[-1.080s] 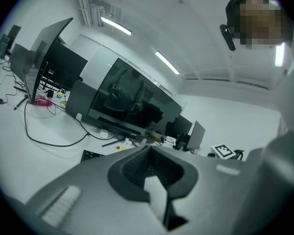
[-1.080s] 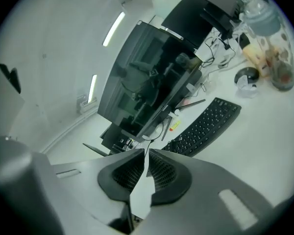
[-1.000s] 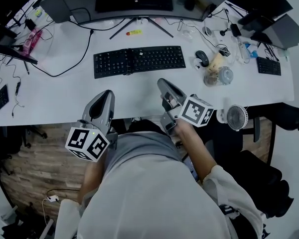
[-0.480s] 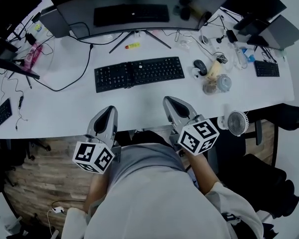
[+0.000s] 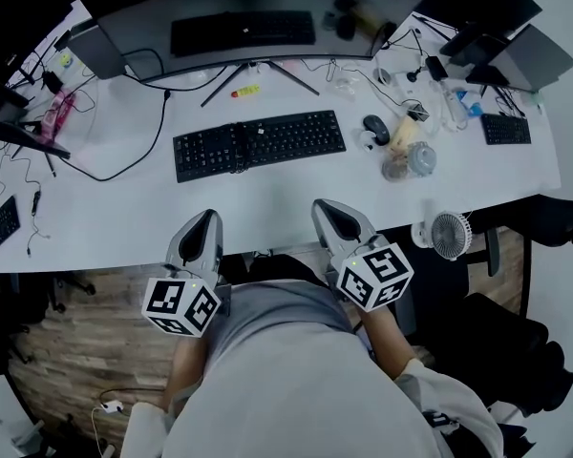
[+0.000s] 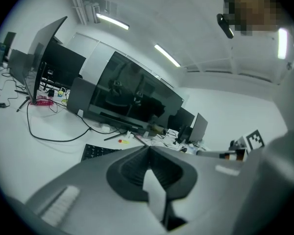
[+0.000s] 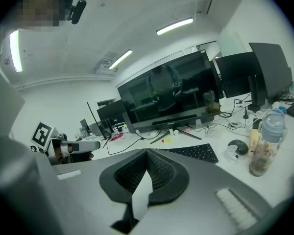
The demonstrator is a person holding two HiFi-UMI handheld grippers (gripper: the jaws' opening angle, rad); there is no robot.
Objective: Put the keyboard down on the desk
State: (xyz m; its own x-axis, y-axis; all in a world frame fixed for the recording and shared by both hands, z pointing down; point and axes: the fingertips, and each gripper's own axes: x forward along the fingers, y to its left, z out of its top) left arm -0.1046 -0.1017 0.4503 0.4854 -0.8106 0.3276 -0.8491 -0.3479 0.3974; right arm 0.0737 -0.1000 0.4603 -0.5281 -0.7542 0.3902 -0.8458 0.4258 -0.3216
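Note:
The black keyboard (image 5: 259,144) lies flat on the white desk (image 5: 124,208), in front of the monitor stand; it also shows in the left gripper view (image 6: 99,152) and the right gripper view (image 7: 191,152). My left gripper (image 5: 206,218) hovers at the desk's near edge, well short of the keyboard, its jaws closed together with nothing in them. My right gripper (image 5: 327,207) hangs beside it at the same edge, shut and empty too. Both point toward the keyboard.
A wide monitor (image 5: 248,8) stands behind the keyboard. A mouse (image 5: 375,128), a bottle and a jar (image 5: 408,160) sit to the right, a small fan (image 5: 449,234) at the desk's right edge. Cables (image 5: 124,146) trail on the left. The person's body fills the lower frame.
Both grippers have drawn back from over the desk toward its near edge. The right gripper has rolled, its marker cube turning. The keyboard stays where it lay.

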